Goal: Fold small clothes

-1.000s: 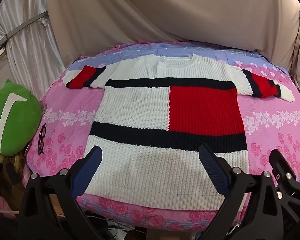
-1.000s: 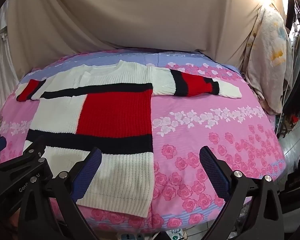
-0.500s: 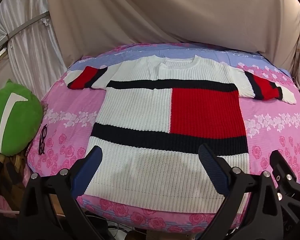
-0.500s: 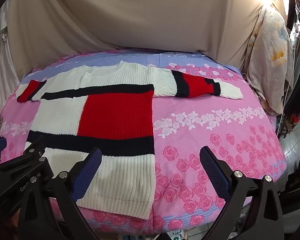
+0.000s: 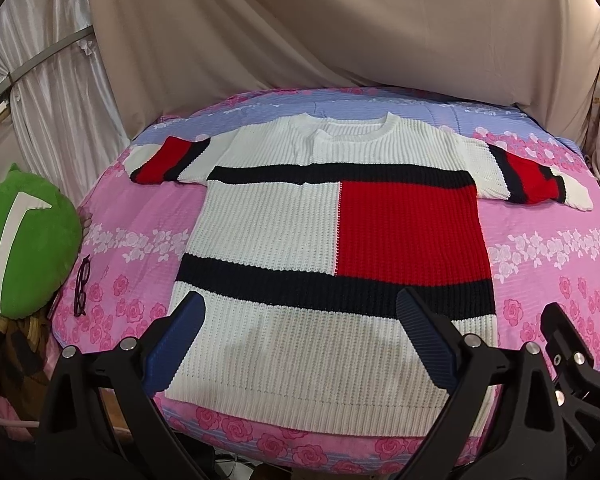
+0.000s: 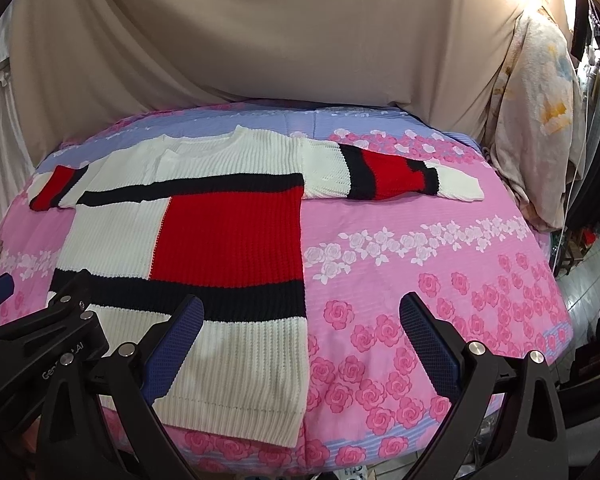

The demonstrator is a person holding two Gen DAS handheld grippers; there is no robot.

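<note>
Sweater (image 5: 332, 264) flat on bedsheet (image 6: 440, 280), L gripper (image 5: 300, 320) & R gripper (image 6: 300, 324) – both agape, above hem

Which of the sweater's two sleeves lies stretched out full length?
The sleeve on the right: it lies straight out, white cuff showing. The sleeve on the left looks shorter, bunched or doubled back near the body.

Ahead of my claws: a pink rose-printed bedsheet (image 5: 140, 216), backed by draped beige cloth (image 5: 340, 32); pale pleated curtain (image 5: 48, 92) to my left, hanging floral fabric (image 6: 536, 120) to my right.
</note>
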